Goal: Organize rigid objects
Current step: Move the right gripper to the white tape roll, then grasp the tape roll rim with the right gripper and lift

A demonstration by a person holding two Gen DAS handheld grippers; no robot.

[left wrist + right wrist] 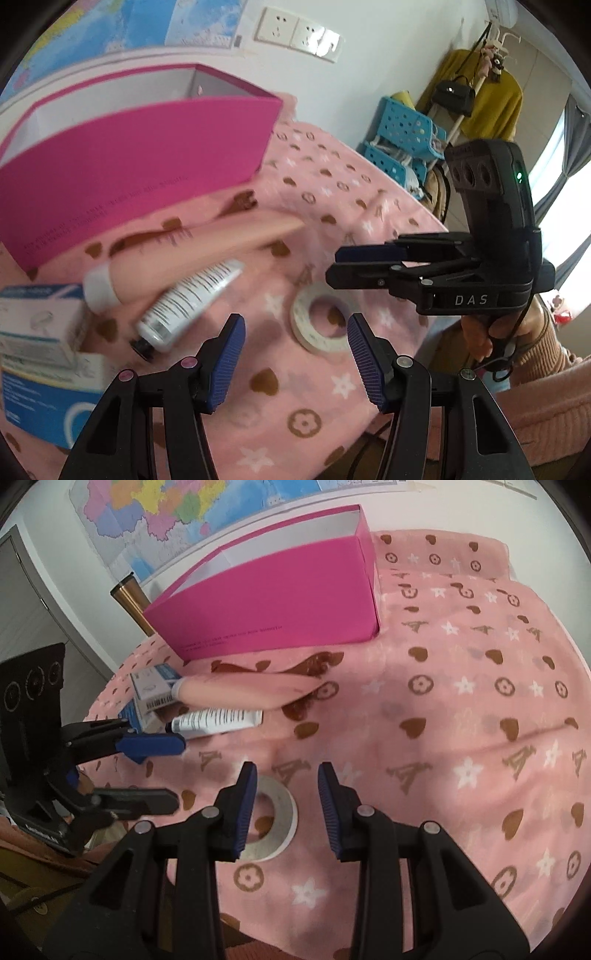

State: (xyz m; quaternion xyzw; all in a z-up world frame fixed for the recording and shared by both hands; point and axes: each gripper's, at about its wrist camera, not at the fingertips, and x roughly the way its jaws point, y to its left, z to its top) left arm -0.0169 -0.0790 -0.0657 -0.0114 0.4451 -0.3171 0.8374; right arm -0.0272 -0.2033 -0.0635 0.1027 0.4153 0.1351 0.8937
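An open pink box (129,166) (273,605) stands at the back of the pink patterned cloth. In front of it lie a peach tube (192,254) (243,694), a white tube (188,302) (218,720), blue-white cartons (40,339) (151,690) and a white tape roll (317,325) (280,819). My left gripper (295,354) (177,771) is open and empty, just left of the tape roll. My right gripper (286,805) (332,264) is open over the tape roll; in the left wrist view its jaws look close together.
A bronze tumbler (133,602) stands left of the box. A map (192,509) and wall sockets (295,33) are on the wall. Blue baskets (402,144) and a coat rack (476,92) stand beyond the cloth's right edge.
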